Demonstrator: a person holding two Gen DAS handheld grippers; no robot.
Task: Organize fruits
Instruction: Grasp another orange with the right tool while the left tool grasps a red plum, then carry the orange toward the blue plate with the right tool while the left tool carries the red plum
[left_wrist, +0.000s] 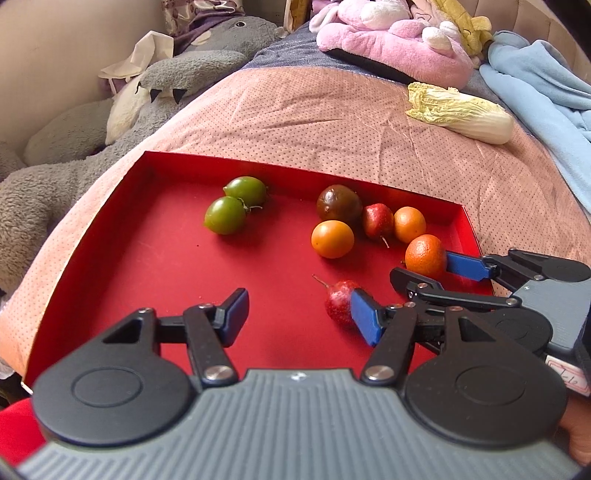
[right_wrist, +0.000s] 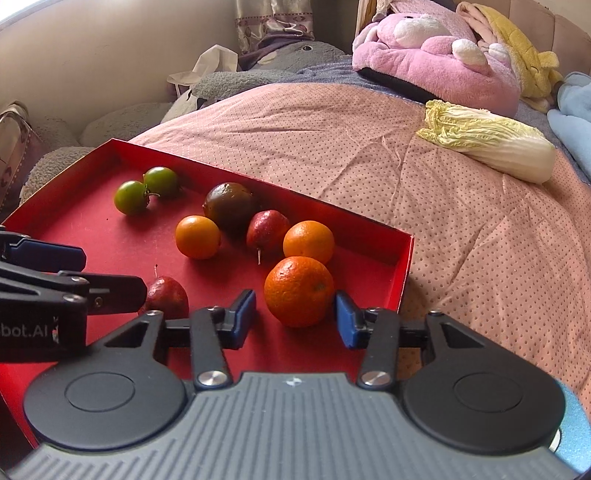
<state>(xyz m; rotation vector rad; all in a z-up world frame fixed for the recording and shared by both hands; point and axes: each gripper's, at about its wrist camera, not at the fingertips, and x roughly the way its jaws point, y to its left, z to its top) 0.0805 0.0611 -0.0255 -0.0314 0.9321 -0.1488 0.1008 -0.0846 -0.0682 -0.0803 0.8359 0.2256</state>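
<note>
Red tray (left_wrist: 110, 258) on a pink dotted bedspread (left_wrist: 314, 122); plush toys behind, cabbage (left_wrist: 461, 110) beyond the tray's far right corner. Two green fruits (left_wrist: 236, 203) touching near the far wall, bare floor left of them. Left gripper (left_wrist: 299, 314) spread, right pad against a red fruit (left_wrist: 340, 299), stem pointing left. Right gripper (right_wrist: 295, 317) spread around an orange (right_wrist: 299, 291) by the right wall, right pad touching.
</note>
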